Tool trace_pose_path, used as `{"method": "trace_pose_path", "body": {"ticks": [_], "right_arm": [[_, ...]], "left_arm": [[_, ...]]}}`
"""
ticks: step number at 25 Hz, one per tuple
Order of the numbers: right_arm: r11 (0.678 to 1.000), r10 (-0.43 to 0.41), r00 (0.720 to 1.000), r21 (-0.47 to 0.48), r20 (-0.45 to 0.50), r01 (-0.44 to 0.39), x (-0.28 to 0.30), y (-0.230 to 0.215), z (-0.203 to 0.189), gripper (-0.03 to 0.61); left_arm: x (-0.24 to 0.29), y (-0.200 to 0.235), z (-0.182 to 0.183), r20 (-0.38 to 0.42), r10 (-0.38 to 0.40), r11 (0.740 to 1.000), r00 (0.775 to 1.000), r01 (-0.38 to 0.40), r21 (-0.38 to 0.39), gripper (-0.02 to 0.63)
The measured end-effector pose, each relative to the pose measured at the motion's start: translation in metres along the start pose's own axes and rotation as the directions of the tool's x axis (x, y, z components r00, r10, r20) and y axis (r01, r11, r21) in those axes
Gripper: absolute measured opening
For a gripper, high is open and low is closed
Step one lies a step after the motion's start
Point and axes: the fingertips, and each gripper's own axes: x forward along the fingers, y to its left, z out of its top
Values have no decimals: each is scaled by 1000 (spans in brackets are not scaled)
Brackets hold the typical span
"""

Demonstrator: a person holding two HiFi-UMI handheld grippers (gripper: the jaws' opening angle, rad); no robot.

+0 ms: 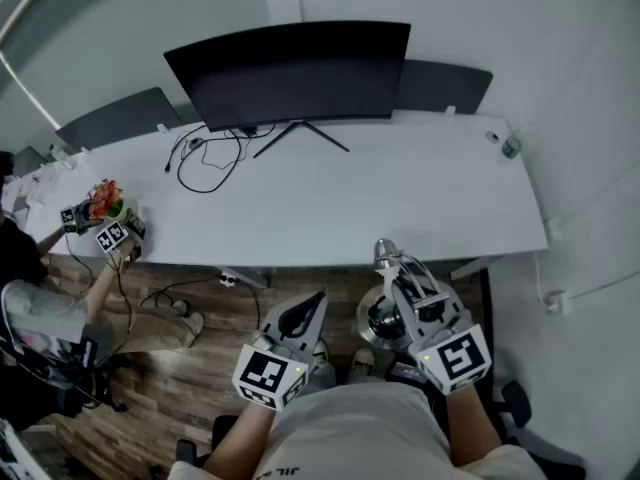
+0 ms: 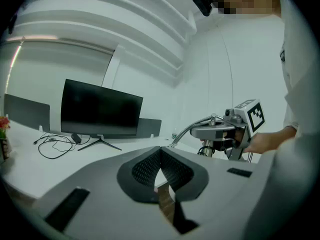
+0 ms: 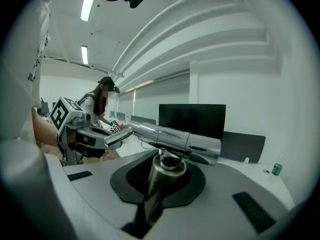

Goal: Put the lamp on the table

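The lamp [image 1: 397, 290] is chrome, with a round base and a tube-shaped head [image 3: 176, 139]. My right gripper [image 1: 408, 303] is shut on its upright stem [image 3: 159, 181] and holds it above the wooden floor, just short of the front edge of the white table [image 1: 420, 203]. From the left gripper view the lamp [image 2: 200, 126] shows at the right, with the right gripper's marker cube behind it. My left gripper [image 1: 314, 308] hangs beside the lamp on its left, shut with nothing in it; its pads [image 2: 172, 171] meet at the tips.
A black monitor [image 1: 290, 73] stands at the table's back, with loose cables [image 1: 205, 158] in front of it. A small bottle [image 1: 510, 146] sits at the far right. At the table's left end a person [image 1: 45, 313] works with grippers beside flowers [image 1: 105, 200]. Chairs stand behind the table.
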Motion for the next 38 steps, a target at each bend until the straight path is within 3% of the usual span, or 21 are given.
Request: {"method": "trace_pose_path", "body": {"ticks": [20,38], "right_arm": [[1000,-17,1000,8,-12,17,3,8,-1,41],[994,-107,994,12,1,107,45,18,27,41]], "left_arm": [[-9,6,-5,-5,-14,1000,1000,14,-20,2],[-18,59,7,-1,-101,995,995,101,13,2]]}}
